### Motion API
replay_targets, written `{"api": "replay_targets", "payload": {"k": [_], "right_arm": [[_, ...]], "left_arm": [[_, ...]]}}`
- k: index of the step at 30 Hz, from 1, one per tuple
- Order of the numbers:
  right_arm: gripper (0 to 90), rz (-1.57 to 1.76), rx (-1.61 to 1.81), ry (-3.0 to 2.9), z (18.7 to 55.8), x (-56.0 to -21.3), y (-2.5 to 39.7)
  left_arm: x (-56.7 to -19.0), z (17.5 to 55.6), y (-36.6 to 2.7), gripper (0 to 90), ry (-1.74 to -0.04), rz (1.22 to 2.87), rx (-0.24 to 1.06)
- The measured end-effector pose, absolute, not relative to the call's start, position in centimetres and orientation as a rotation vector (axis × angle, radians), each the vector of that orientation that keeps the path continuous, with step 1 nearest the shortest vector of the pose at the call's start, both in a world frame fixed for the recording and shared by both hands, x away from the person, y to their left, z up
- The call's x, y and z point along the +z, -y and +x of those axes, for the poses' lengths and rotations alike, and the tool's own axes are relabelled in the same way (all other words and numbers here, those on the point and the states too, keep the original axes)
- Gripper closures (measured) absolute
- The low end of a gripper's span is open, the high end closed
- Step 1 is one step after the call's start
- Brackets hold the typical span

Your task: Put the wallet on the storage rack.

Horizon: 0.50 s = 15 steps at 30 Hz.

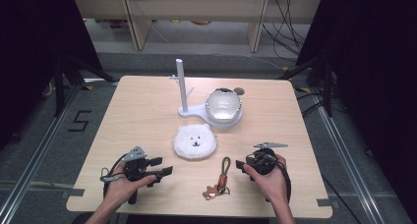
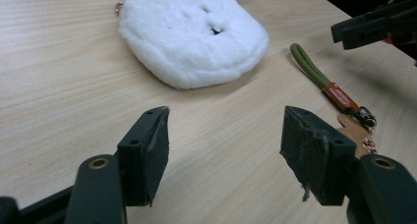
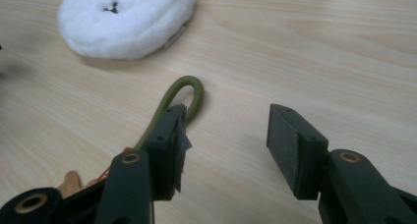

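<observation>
Black jaws of the right hand-held gripper (image 3: pixel 223 145) stand apart with nothing between them, and the keychain (image 1: pixel 220 180) lies just beside its left jaw on the bench (image 1: pixel 147 116), its green loop (image 3: pixel 189 94) curving out past that jaw's tip. The left hand-held gripper (image 2: pixel 223 145) is spread wide too, empty, aimed across bare wood towards the same keychain. I judge this the approach before a pickup; next the right one must shift sideways until the loop sits between its jaws, then close. Farther off lie a white plush (image 1: pixel 194 142), then a stand (image 1: pixel 183 89) and a bowl (image 1: pixel 223 106). The keychain's charm is too small to make out.
</observation>
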State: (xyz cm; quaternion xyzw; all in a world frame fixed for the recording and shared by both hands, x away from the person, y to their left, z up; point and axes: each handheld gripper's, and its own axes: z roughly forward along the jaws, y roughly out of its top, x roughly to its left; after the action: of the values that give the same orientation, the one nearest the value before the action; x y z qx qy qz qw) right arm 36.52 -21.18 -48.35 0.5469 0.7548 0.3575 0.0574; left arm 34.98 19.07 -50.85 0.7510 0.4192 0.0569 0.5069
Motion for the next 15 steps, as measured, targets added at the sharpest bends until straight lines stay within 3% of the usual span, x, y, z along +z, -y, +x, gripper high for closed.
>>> {"api": "replay_targets", "payload": {"k": [6, 15], "right_arm": [[45.6, 1.633, 0.997, -2.315, 36.8, -48.2, 21.9], [48.0, 1.700, 0.966, -2.285, 36.7, -48.4, 21.9]], "left_arm": [[-50.8, 36.8, -19.0, 33.2, -1.053, 1.817, 0.136], [-49.5, 40.0, -18.5, 33.4, -1.087, 1.821, 0.124]]}}
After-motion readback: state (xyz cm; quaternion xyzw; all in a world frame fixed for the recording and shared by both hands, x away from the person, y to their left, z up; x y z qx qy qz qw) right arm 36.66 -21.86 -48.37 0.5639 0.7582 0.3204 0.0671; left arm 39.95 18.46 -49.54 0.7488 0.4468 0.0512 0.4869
